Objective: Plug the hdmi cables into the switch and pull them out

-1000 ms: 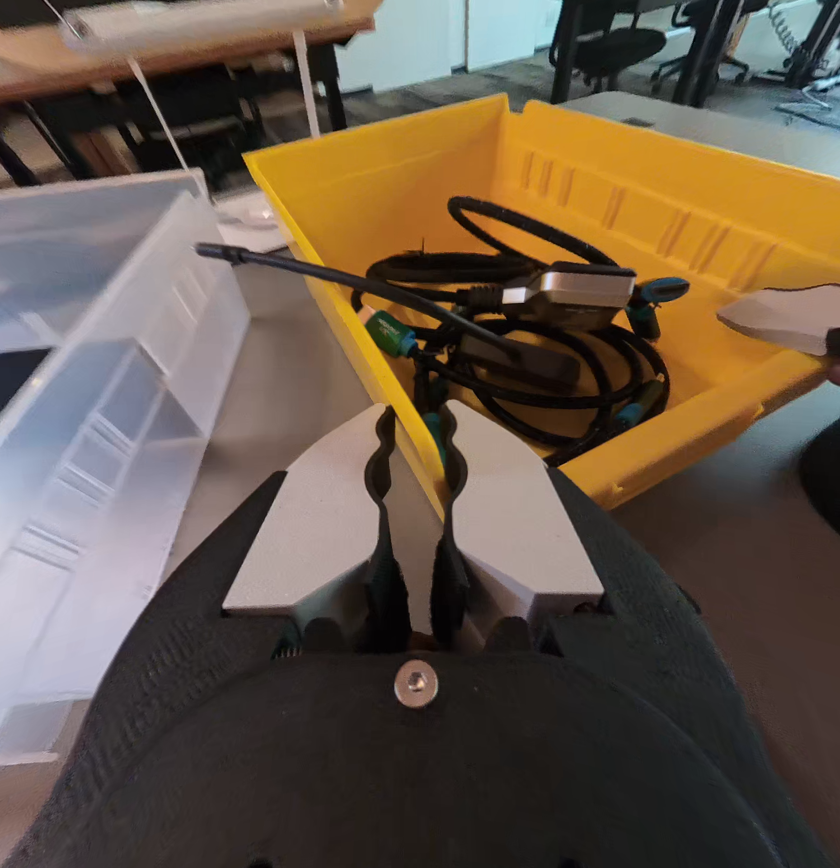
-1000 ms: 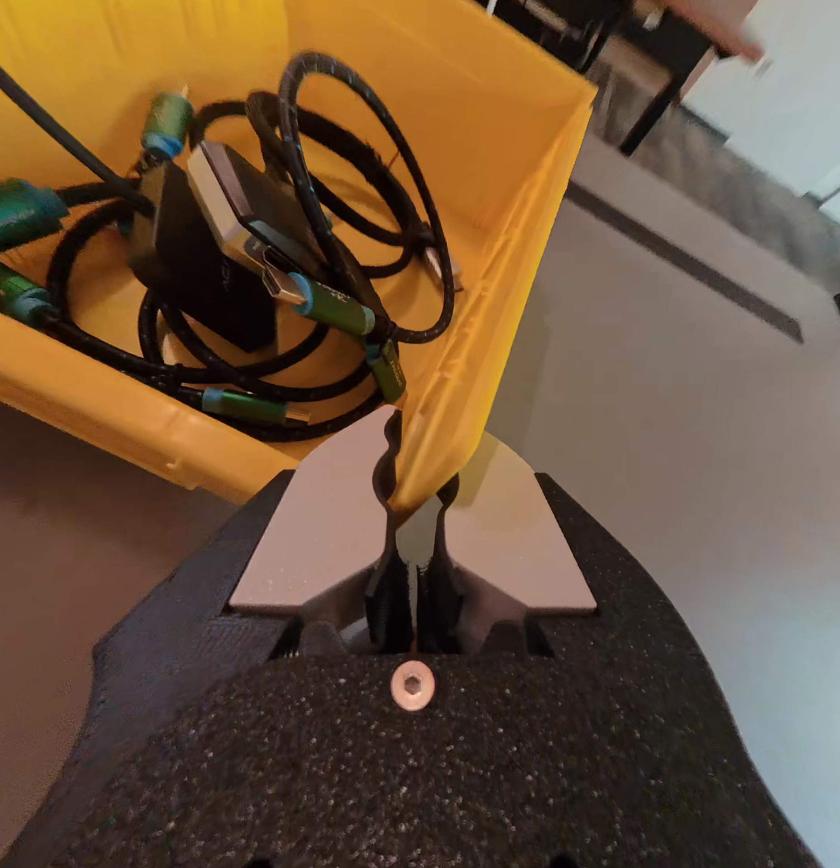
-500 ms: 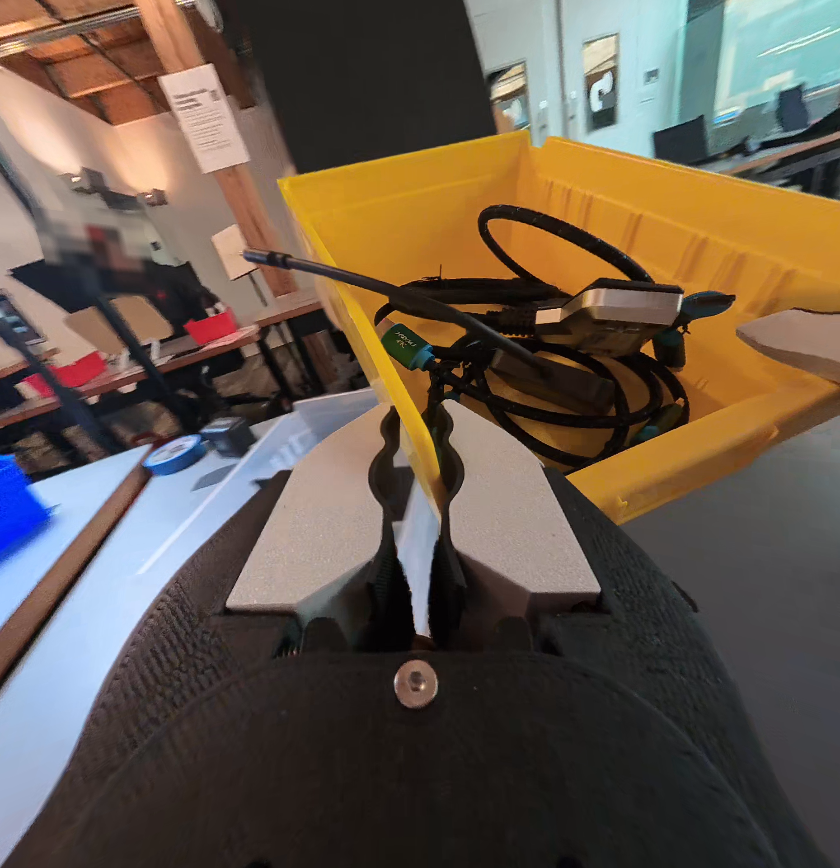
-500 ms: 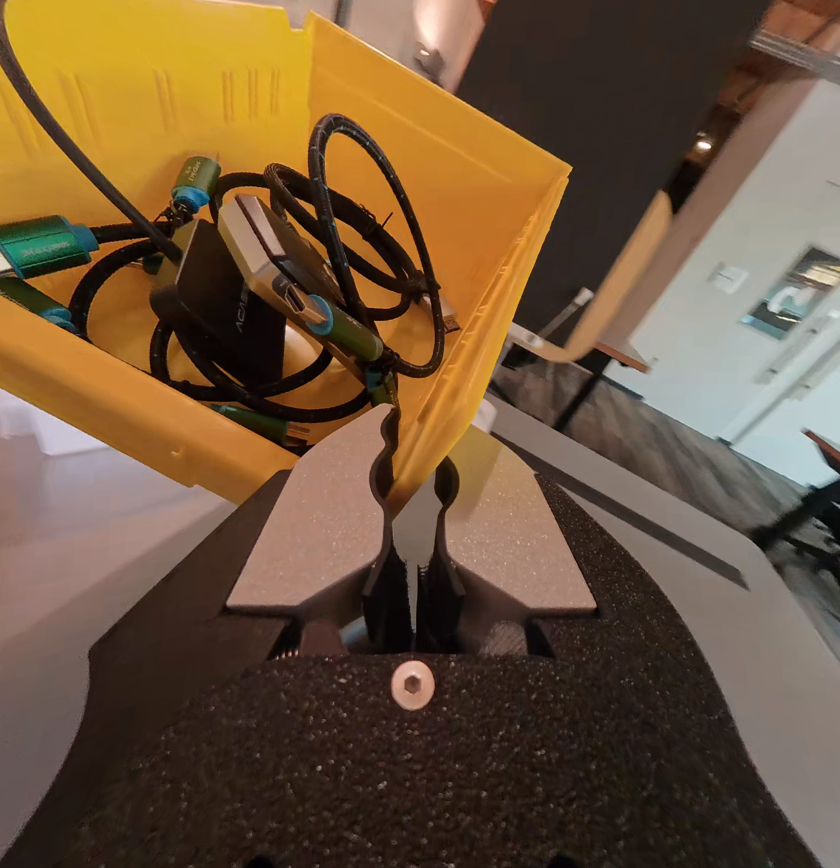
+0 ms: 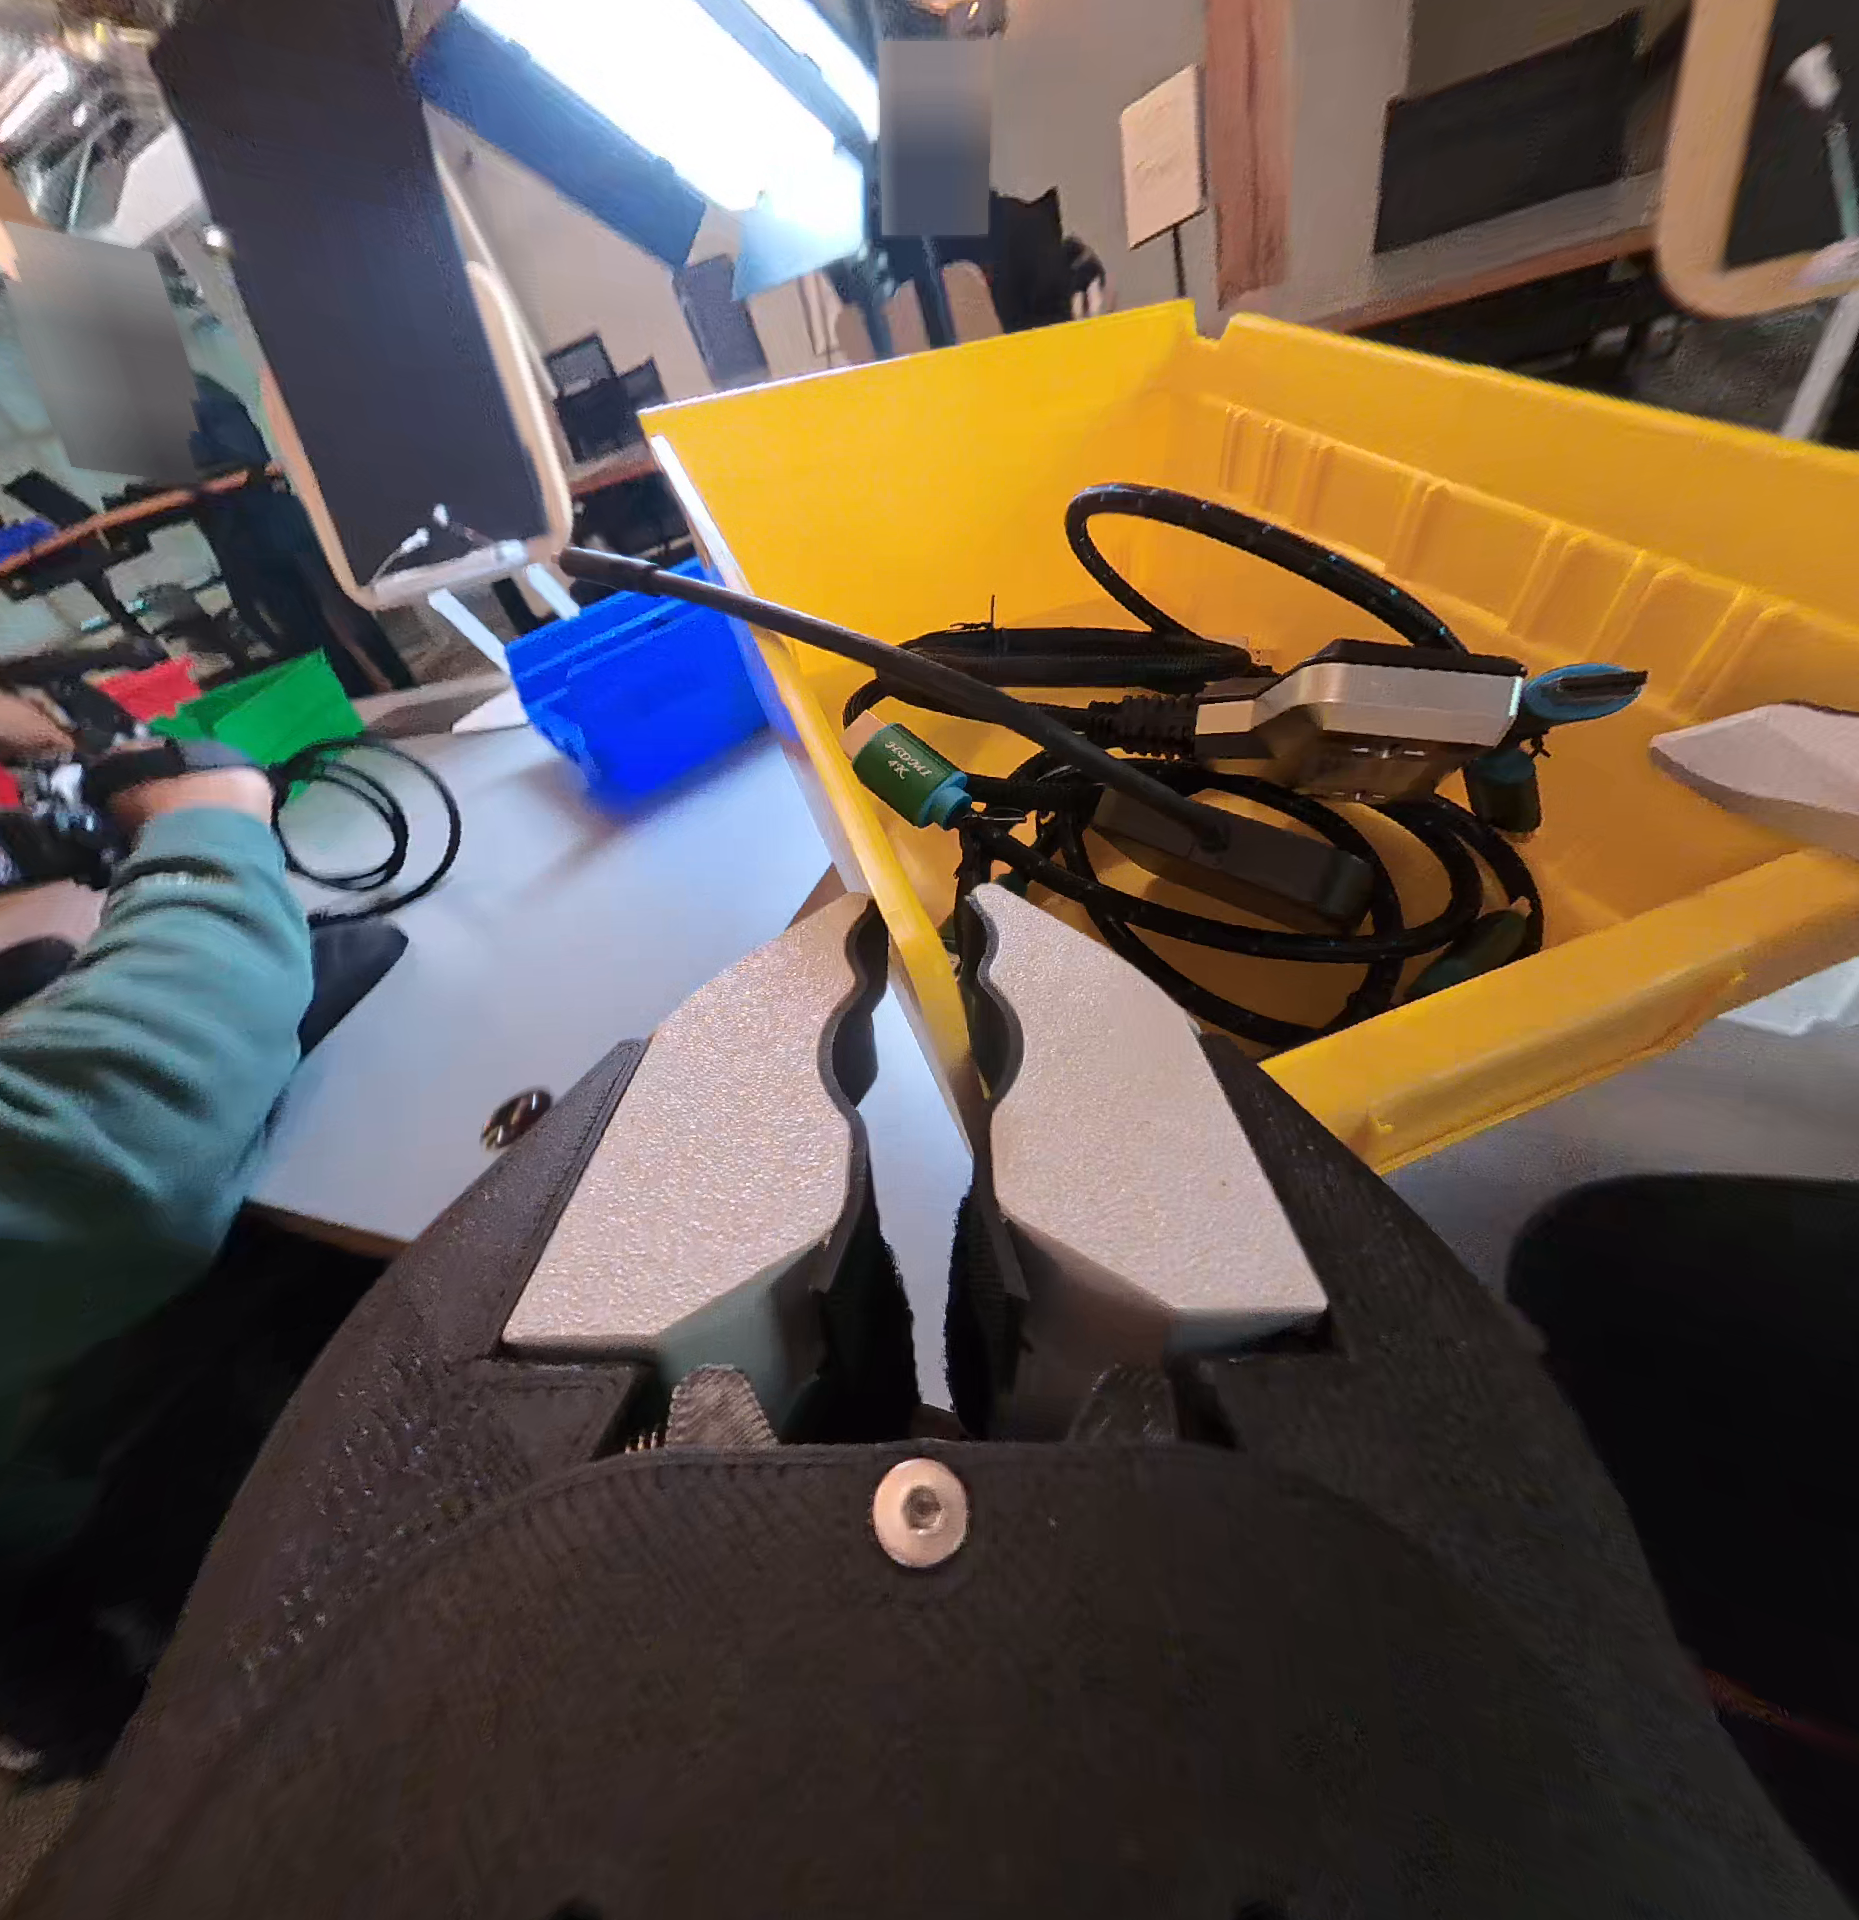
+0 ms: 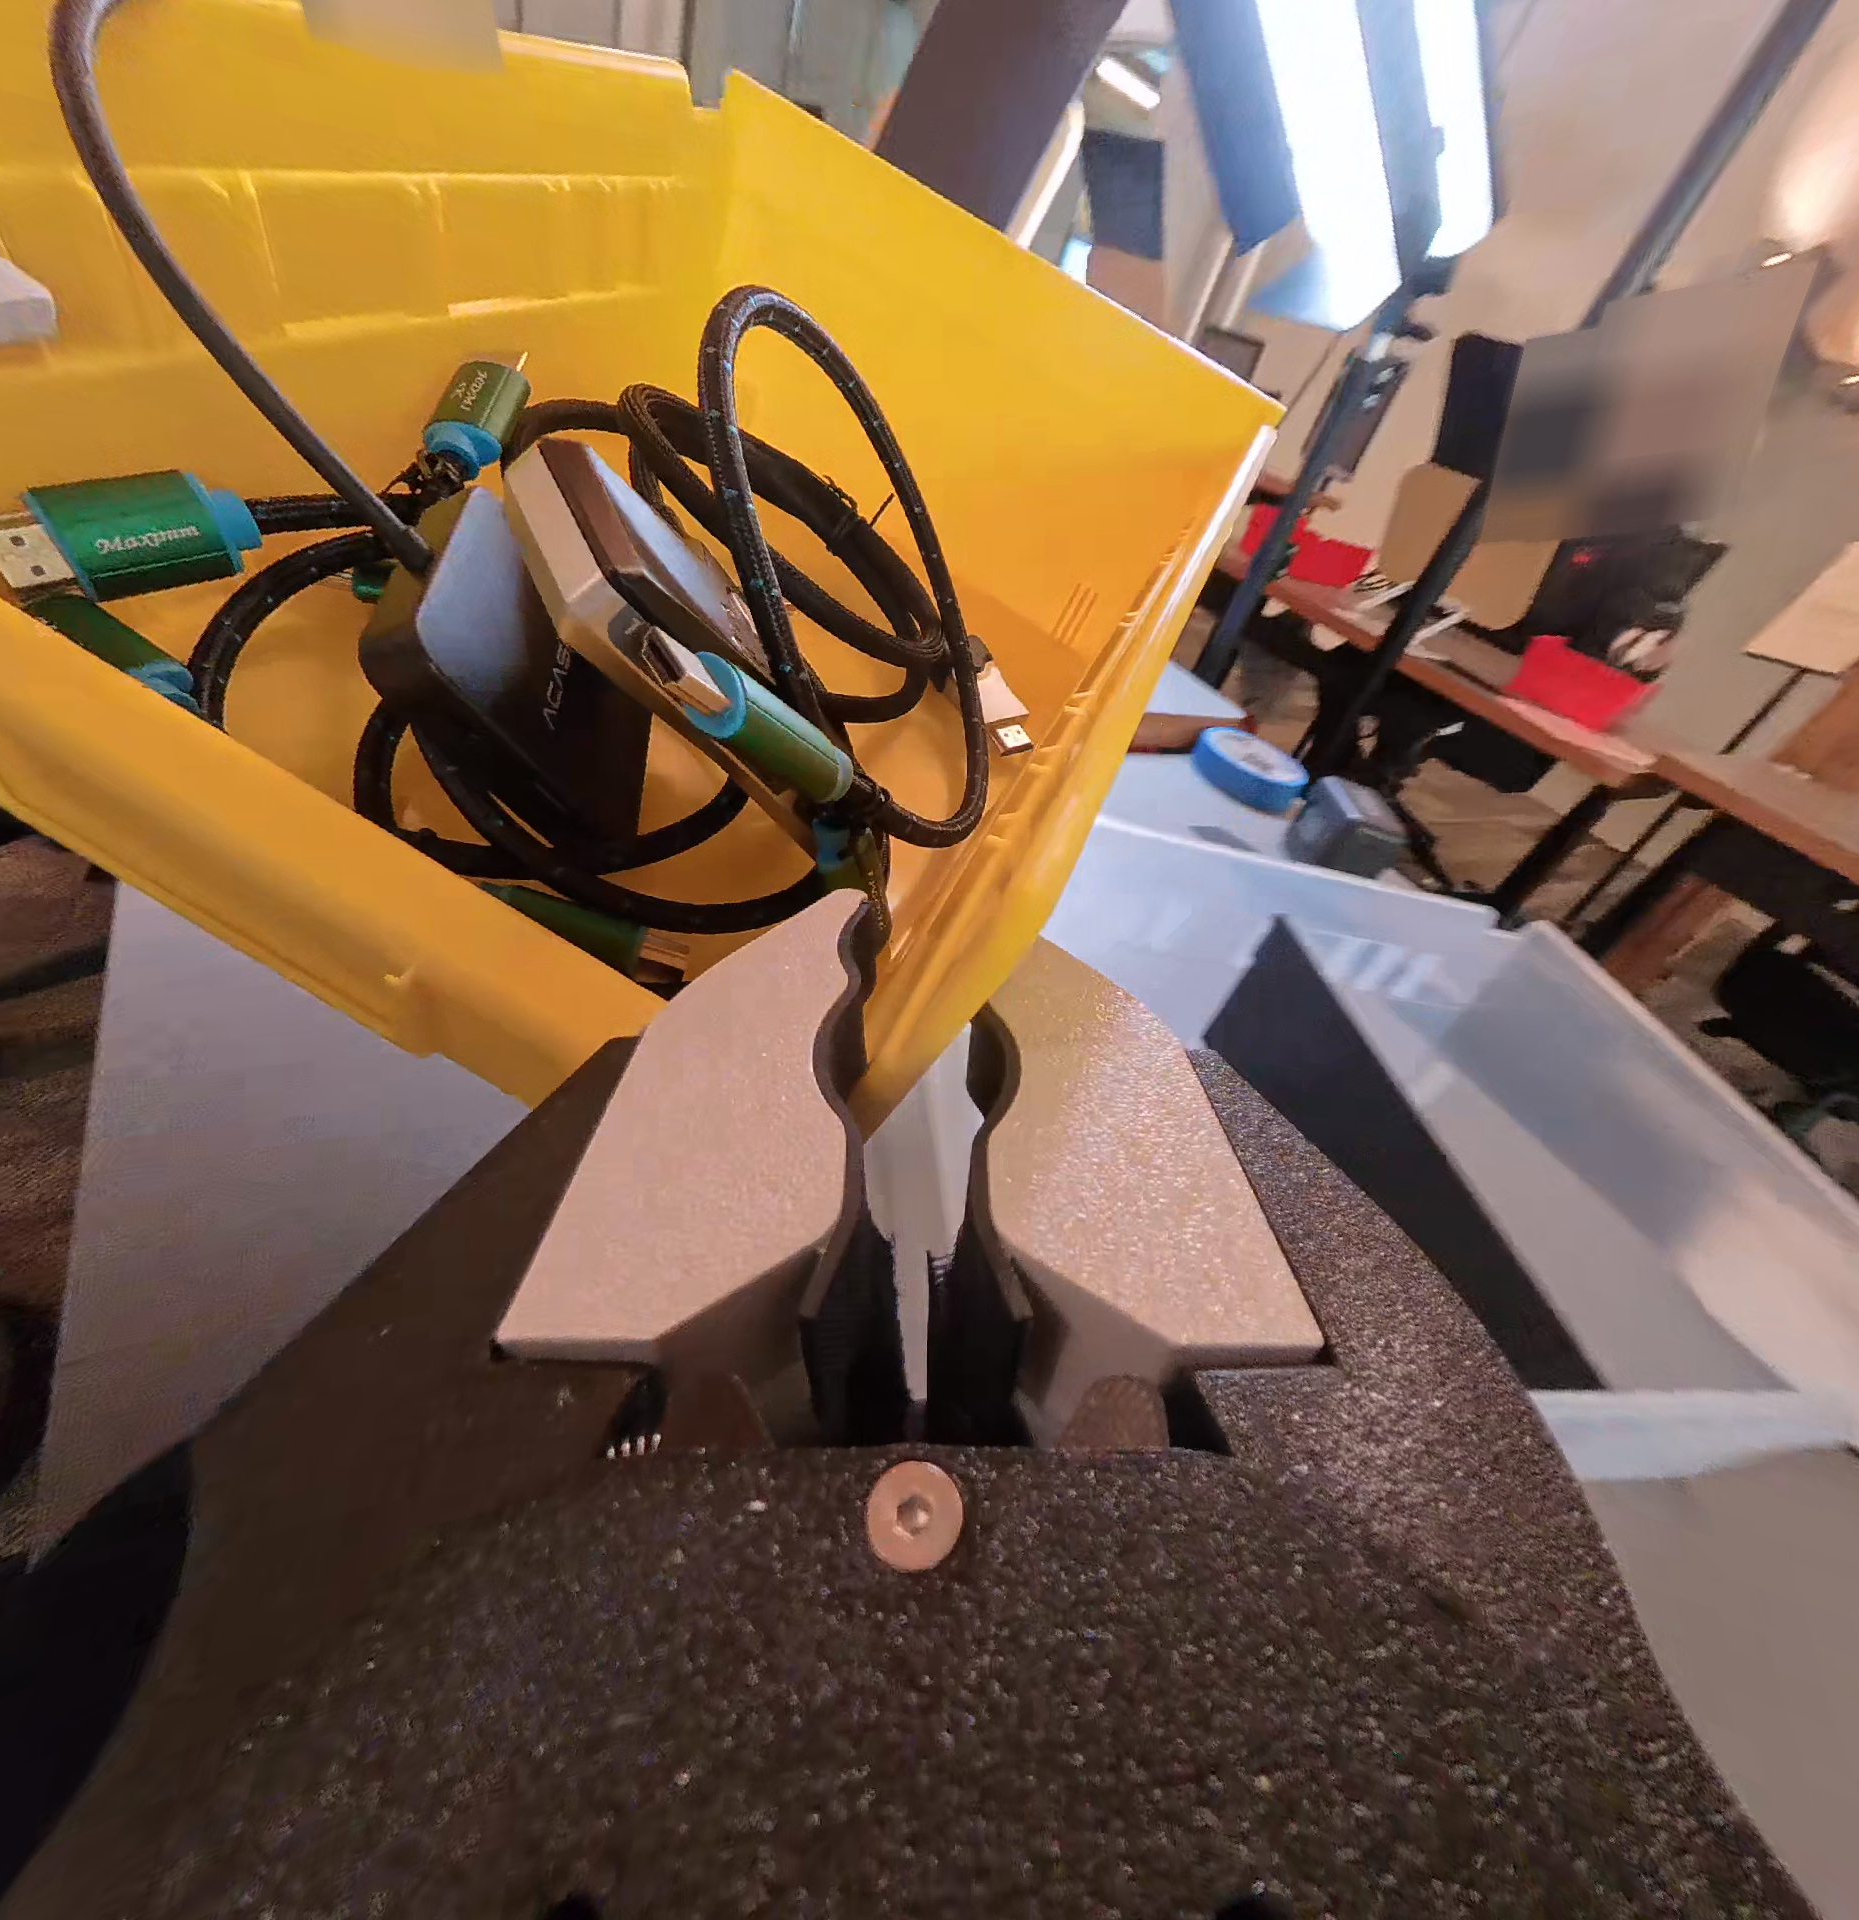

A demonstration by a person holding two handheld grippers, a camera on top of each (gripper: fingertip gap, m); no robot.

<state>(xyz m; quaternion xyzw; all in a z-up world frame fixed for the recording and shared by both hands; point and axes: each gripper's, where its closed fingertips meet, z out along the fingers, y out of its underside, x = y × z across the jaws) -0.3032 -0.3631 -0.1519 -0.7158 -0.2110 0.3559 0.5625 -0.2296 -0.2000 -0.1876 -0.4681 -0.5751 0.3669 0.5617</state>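
Observation:
A yellow bin holds a silver hdmi switch, a black box and coiled black braided hdmi cables with green plugs. My left gripper is shut on the bin's left wall. My right gripper is shut on the bin's right wall. The bin hangs tilted between them, off the table. In the right wrist view the switch has a green plug in one port. The right gripper's finger shows at the bin's far side.
A clear plastic tub stands under the bin's right side, with a blue tape roll behind it. A person's teal sleeve, loose cables, a blue bin and a green bin are on a grey table to the left.
Both grippers, still shut on the bin's walls, have raised and swung the bin. The table and clear tub dropped lower in view and the room behind came into sight.

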